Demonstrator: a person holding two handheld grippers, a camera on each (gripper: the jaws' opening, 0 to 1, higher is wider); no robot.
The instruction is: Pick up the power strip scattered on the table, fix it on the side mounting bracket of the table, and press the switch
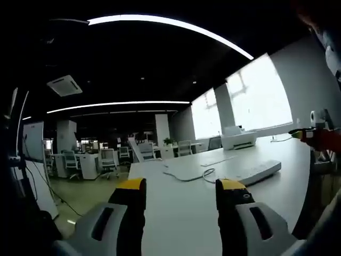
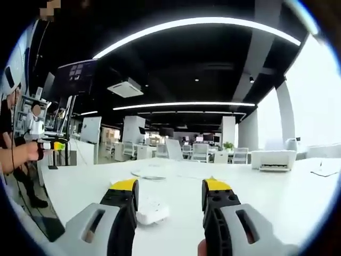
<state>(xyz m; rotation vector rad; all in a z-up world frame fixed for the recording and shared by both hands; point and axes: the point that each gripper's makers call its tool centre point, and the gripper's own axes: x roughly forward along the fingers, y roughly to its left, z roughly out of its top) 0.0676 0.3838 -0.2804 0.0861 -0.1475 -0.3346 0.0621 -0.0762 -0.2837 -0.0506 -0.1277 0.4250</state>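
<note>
Nowhere legible writing on power strip [image 1: 254, 172]

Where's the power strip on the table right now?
In the left gripper view the long white power strip lies flat on the white table, ahead and right of the open left gripper, its white cable curling leftward.

White power strip [image 1: 259, 172] lies flat on the white counter [image 1: 181, 213], long and narrow, its white cable [image 1: 205, 175] looping off one end; untouched.

Power strip [image 1: 254, 172] on table [image 1: 176, 213], printer [image 1: 238, 140] behind it, far edge.
</note>
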